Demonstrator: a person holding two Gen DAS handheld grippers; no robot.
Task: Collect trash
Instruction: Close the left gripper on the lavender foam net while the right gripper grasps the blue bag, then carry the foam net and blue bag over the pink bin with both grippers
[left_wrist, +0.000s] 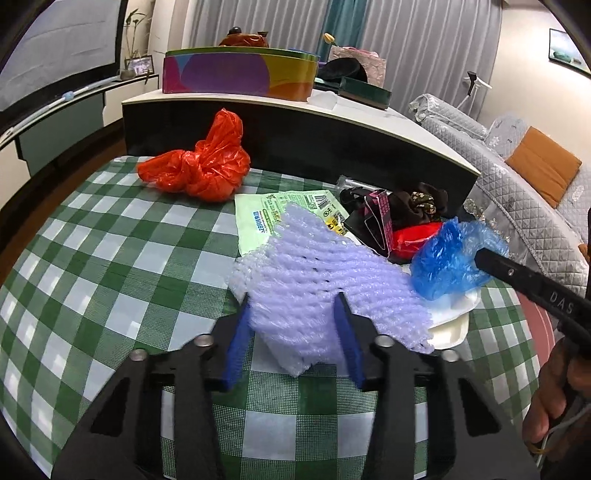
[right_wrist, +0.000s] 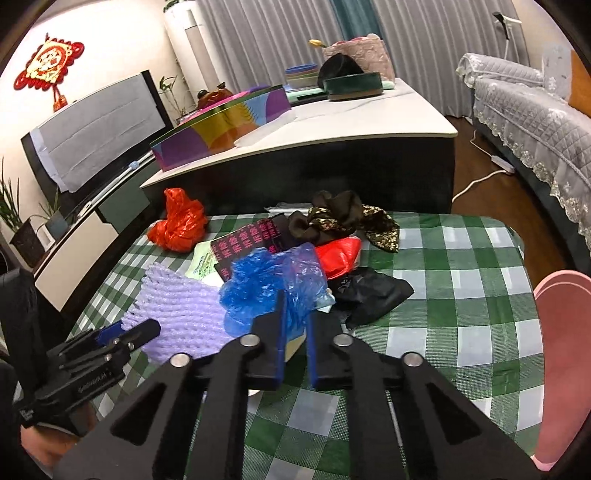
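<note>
I am pinching the lilac foam net sleeve (left_wrist: 314, 273) with my left gripper (left_wrist: 293, 314), its blue pads (left_wrist: 236, 343) pressing in on the near end of the foam from either side, jaws about a third of the way apart. The sleeve is lying near the middle of the green checked tablecloth (left_wrist: 110, 258), partly over a pale green printed wrapper (left_wrist: 266, 218) and a white foam tray (left_wrist: 450, 328).

Just beside it, to the right, I am gripping the crumpled blue plastic bag (right_wrist: 273, 284) with my right gripper (right_wrist: 295, 332); those jaws are sitting almost together, with a thin fold of the blue film caught between the pads.

Beyond the blue bag, more litter is piling together: a bright red wrapper (right_wrist: 340, 254), a black card with pink print (right_wrist: 255, 236), a crumpled black bag (right_wrist: 373, 291) and a dark brown cloth with gold pattern (right_wrist: 347, 218). A knotted orange-red plastic bag (left_wrist: 199, 166) is sitting apart at the far left of the cloth.

Behind the cloth a white-topped counter (left_wrist: 332, 110) is carrying a multicoloured box (left_wrist: 240, 74). A pink bin (right_wrist: 561, 354) is standing at the right edge, and a grey quilted sofa (right_wrist: 535, 122) beyond it.
</note>
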